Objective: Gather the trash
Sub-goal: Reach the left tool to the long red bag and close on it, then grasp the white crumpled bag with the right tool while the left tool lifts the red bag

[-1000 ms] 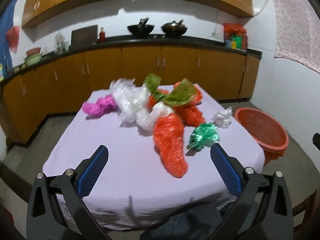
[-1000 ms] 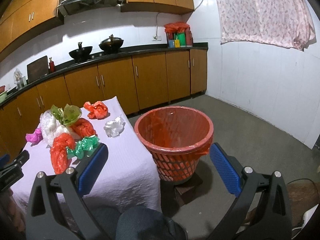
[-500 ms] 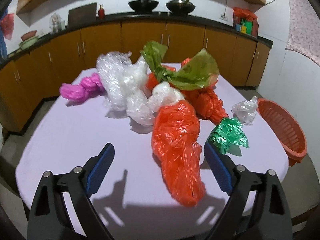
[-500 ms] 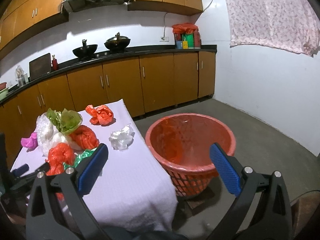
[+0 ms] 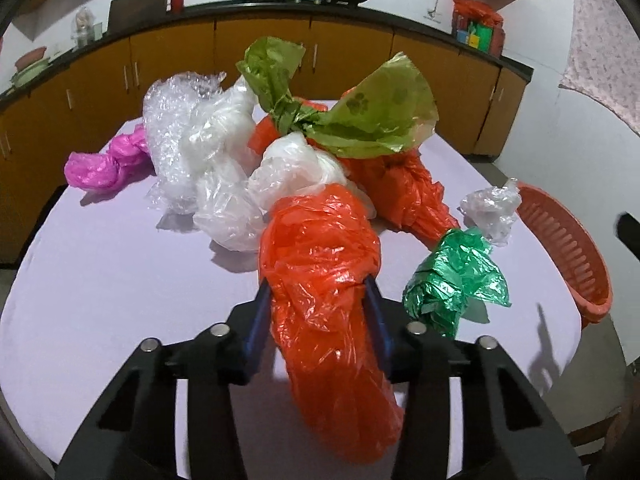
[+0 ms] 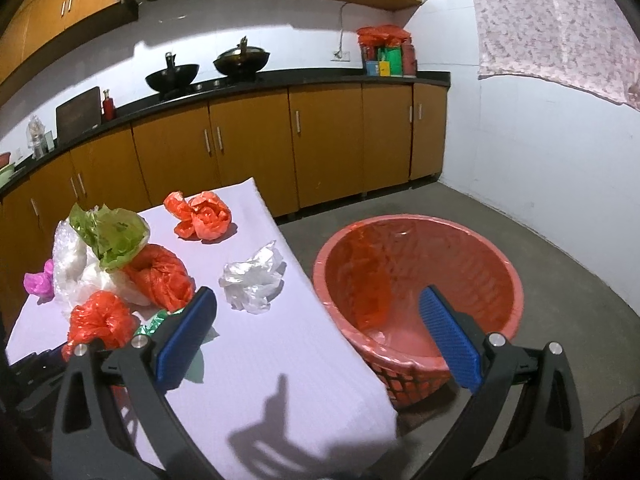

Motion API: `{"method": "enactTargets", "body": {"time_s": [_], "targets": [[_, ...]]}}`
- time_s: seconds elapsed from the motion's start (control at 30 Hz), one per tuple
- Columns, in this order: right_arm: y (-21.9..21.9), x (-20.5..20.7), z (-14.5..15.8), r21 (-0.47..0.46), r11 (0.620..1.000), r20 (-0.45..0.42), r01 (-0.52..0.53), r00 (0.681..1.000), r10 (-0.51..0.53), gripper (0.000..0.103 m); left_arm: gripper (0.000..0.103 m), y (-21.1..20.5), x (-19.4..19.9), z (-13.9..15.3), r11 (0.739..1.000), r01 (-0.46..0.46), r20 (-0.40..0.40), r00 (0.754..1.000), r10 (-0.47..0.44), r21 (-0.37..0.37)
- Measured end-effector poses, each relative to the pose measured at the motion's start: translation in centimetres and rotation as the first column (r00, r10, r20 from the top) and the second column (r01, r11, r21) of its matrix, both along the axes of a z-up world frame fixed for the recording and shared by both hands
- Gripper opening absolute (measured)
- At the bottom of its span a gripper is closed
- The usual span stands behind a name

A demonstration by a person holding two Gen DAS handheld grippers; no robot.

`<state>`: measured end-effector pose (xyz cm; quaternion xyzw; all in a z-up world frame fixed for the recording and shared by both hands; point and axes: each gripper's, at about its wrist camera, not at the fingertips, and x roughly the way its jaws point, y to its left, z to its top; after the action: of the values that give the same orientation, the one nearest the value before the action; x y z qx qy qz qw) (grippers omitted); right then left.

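Closing since before, the left gripper (image 5: 318, 300) now clamps the orange bag (image 5: 320, 276), lengthwise six-to-twelve o'clock on the lilac table (image 5: 100, 280); right gripper (image 6: 316, 332) gapes over kitchen floor (image 6: 560, 280).

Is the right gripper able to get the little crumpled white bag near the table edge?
Probably yes. The right gripper is open and holds nothing, and the small white bag lies by itself on the purple cloth just ahead of it, with nothing between them. The left gripper is busy pinching the orange bag.
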<state>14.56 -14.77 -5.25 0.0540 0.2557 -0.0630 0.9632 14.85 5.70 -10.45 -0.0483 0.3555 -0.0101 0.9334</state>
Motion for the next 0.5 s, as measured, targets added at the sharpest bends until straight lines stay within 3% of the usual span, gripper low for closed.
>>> {"method": "enactTargets", "body": {"time_s": [0.33,0.4,0.5], "targets": [[1.5,5.7,-2.5,0.063,0.997,-0.090,-0.048,0.994,0.054,0.098,0.032,2.5,-3.1,2.9,0.999,0.029,0.116,0.993,-0.024,-0.040],[1.8,6.8,-2.9,0.076,0.996,-0.110,-0.053,0.992,0.061,0.090,0.032,2.9,-3.5,3.7,0.999,0.027,0.133,0.991,-0.021,-0.046],[2.2,8.7,-3.4,0.100,0.994,-0.138,-0.052,0.988,0.066,0.086,0.032,3.6,-4.0,4.8,0.998,0.022,0.165,0.986,-0.013,-0.051]]}}
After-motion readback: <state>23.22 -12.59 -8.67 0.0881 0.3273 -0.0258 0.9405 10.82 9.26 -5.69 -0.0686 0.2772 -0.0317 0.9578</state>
